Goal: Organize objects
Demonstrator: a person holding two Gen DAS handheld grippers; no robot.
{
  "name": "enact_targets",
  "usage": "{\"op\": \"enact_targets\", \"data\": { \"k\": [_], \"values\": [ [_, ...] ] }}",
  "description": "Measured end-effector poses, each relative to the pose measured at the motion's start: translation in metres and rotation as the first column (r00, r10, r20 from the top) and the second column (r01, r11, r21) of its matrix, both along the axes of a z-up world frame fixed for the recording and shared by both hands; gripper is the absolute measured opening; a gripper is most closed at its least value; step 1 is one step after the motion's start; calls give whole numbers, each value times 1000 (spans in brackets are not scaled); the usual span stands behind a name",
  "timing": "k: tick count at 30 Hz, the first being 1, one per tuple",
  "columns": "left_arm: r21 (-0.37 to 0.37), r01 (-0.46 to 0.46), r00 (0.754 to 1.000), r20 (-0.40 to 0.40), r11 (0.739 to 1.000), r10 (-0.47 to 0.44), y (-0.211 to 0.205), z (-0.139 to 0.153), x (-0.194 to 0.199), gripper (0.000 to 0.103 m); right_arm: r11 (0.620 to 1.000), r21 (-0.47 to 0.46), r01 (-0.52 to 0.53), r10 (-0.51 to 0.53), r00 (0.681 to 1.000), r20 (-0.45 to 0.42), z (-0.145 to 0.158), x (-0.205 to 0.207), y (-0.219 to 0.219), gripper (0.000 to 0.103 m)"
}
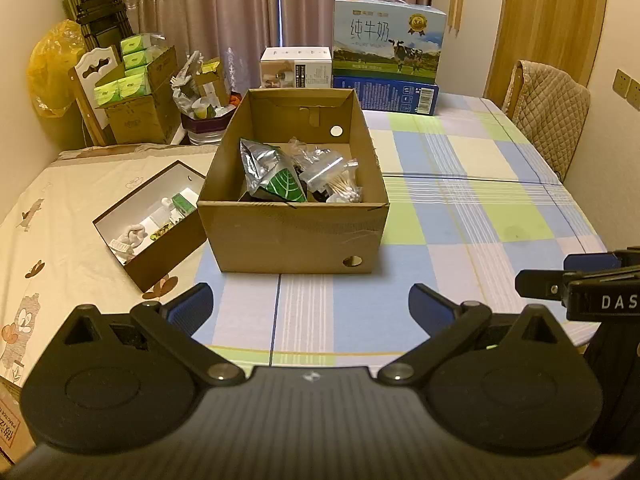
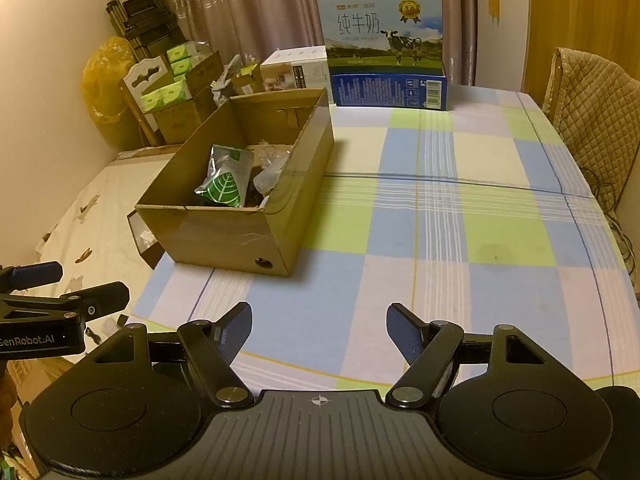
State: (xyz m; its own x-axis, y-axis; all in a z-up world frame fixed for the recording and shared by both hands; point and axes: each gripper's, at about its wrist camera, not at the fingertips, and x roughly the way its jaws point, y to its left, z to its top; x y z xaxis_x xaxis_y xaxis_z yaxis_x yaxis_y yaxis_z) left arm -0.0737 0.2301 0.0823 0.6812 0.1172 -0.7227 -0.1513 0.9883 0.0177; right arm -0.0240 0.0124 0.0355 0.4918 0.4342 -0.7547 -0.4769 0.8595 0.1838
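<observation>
An open cardboard box [image 1: 294, 236] [image 2: 224, 236] stands on the checked tablecloth. It holds a silver pouch with a green leaf [image 1: 276, 178] [image 2: 224, 184], clear plastic bags and a bag of cotton swabs [image 1: 345, 191]. My left gripper [image 1: 311, 308] hovers in front of the box, open and empty. My right gripper [image 2: 320, 324] hangs over the cloth to the right of the box, also open with nothing between its fingers. Each gripper shows at the edge of the other's view: the right gripper [image 1: 548, 272] and the left gripper [image 2: 86, 282].
A dark shallow box [image 1: 160, 216] with small items lies left of the cardboard box. A milk carton case [image 1: 388, 36] [image 2: 384, 28] on a blue box and a white box [image 1: 296, 68] stand at the table's far edge. A padded chair [image 1: 548, 116] sits on the right, clutter at back left.
</observation>
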Motion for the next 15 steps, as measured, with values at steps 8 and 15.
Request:
{"op": "enact_targets", "data": {
  "k": [8, 15],
  "values": [
    [-5, 4, 1000, -2, 1000, -4, -2, -2, 3, 102, 1000, 1, -1, 1, 1000, 0, 0, 0, 0, 72],
    [-8, 9, 1000, 7, 1000, -9, -6, -4, 3, 102, 1000, 2, -2, 2, 1000, 2, 1, 0, 1, 72]
  ]
}}
